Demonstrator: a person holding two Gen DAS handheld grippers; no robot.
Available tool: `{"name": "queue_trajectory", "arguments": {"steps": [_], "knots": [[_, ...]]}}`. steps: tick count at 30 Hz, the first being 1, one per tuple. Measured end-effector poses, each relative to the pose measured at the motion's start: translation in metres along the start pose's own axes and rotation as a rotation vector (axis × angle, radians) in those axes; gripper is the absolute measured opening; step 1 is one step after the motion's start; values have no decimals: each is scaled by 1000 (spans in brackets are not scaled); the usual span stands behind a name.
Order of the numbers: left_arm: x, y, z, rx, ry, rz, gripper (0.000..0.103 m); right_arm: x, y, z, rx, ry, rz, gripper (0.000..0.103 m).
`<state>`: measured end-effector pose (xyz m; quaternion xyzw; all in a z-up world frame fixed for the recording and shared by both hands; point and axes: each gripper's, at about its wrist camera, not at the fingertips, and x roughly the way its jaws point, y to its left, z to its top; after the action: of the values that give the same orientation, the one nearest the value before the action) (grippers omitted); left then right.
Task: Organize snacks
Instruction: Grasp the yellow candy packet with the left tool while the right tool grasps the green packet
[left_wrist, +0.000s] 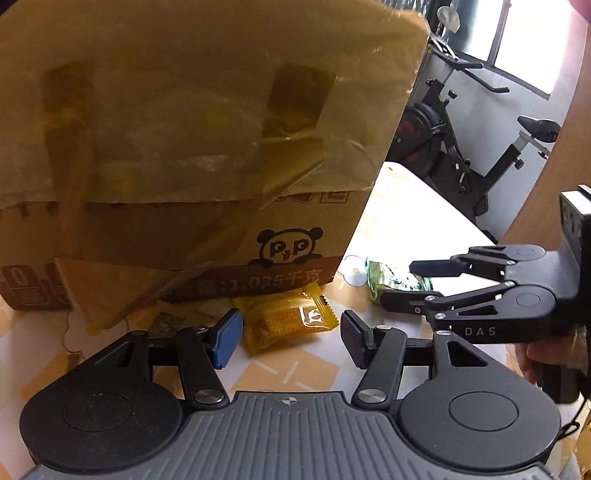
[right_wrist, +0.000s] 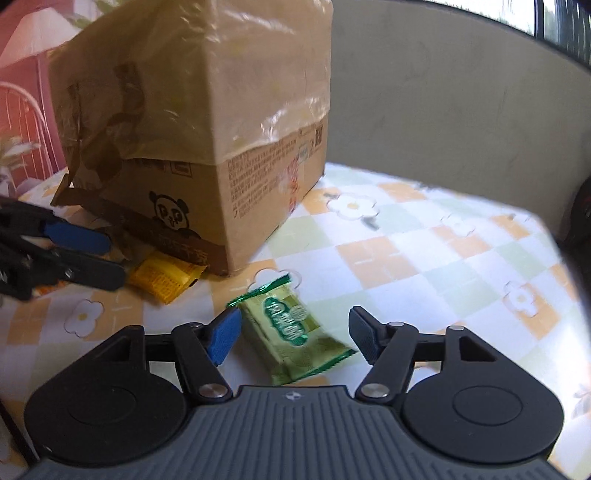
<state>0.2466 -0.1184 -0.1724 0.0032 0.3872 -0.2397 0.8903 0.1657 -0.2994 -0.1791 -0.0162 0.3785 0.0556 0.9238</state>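
1. While we look along both tools, a taped cardboard box (left_wrist: 207, 147) with a panda logo stands on the checked tabletop (right_wrist: 424, 258)
2. Our left hand-held gripper (left_wrist: 288, 338) has its jaws partly open, with the orange snack packet (left_wrist: 284, 323) lying on the tabletop between the fingertips; the pads do not press on it
3. That orange packet lies just beside the foot of the box
4. Our right hand-held gripper (right_wrist: 293, 338) also stands partly open, straddling the green snack packet (right_wrist: 291, 332) without gripping it
5. We see the green packet flat on the tabletop, near the box corner and apart from the orange one
6. An exercise bike (left_wrist: 461, 140) stands beyond the tabletop
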Motion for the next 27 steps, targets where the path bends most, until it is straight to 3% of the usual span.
{"name": "queue_trajectory", "arguments": {"steps": [3, 8, 15, 20, 22, 24, 27], "knots": [[12, -1, 2, -3, 6, 8, 62, -2, 6, -4, -4, -9, -28, 46], [31, -2, 2, -4, 27, 53, 63, -5, 8, -9, 25, -41, -45, 45], [50, -10, 6, 1, 13, 85, 79, -4, 7, -9, 22, -48, -49, 45], [61, -26, 6, 69, 21, 151, 80, -6, 11, -11, 4, -53, -60, 45], [63, -32, 5, 84, 13, 169, 75, -6, 13, -11, -5, -56, -67, 45], [61, -31, 5, 78, 10, 163, 57, -6, 15, -11, -13, -55, -75, 45], [57, -32, 4, 86, 20, 144, 45, -6, 18, -12, -22, -55, -86, 45]]}}
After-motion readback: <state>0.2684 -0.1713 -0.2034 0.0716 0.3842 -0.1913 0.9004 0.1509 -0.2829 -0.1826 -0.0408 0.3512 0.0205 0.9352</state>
